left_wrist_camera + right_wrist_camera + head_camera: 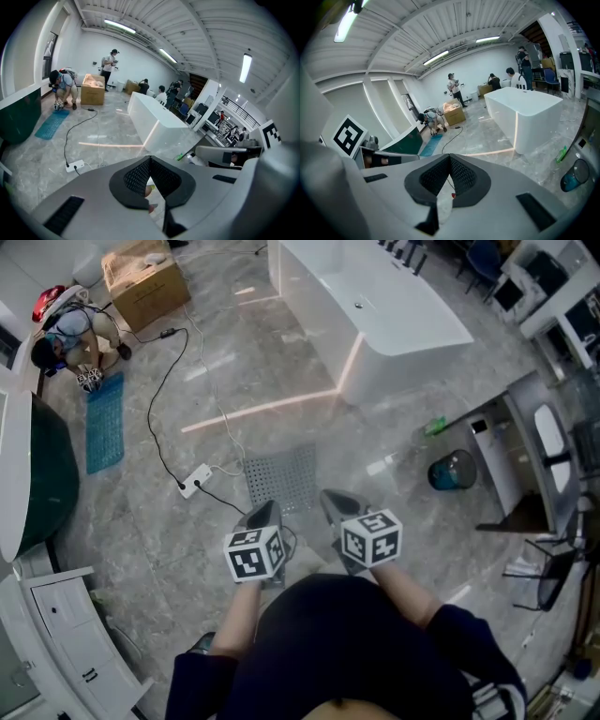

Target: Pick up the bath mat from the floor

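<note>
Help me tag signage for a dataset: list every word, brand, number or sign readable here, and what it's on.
No words or numbers are readable in any view.
Left gripper's cube: black-and-white square marker, no letters.
Right gripper's cube: the same kind of marker.
Cardboard box: any print is too small to read.

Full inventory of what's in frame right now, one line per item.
bath mat: one, grey, on the floor just ahead of the grippers
blue mat: one, blue, floor, far left
person: one, light top, crouching at the blue mat's far end
cardboard box: one, brown, top left
bathtub: one, white, top centre
green tub: one, dark green, left edge
power strip: one, white with black cable, left of the bath mat
bin: one, blue, right
left gripper: one, grey, jaws together, empty
right gripper: one, grey, jaws together, empty
</note>
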Action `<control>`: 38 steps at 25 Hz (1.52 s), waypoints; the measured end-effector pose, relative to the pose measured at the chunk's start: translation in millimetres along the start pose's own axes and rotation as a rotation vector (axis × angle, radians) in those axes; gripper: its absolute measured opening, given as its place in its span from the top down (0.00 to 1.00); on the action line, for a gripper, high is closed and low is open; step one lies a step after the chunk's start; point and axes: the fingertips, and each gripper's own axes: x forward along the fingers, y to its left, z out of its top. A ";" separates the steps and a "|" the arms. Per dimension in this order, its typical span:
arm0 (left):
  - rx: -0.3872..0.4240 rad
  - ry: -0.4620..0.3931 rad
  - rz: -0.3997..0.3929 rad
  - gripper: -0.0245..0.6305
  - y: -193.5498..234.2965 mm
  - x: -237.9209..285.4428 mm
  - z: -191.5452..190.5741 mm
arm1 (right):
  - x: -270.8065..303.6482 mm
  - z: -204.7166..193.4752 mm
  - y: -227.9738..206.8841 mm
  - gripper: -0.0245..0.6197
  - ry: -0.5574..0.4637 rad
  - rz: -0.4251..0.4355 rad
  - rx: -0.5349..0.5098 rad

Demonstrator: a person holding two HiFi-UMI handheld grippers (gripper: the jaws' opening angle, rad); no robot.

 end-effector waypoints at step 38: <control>-0.197 0.171 0.140 0.96 80.0 161.5 -78.0 | 144.6 -106.1 -120.5 0.94 0.297 -0.056 0.028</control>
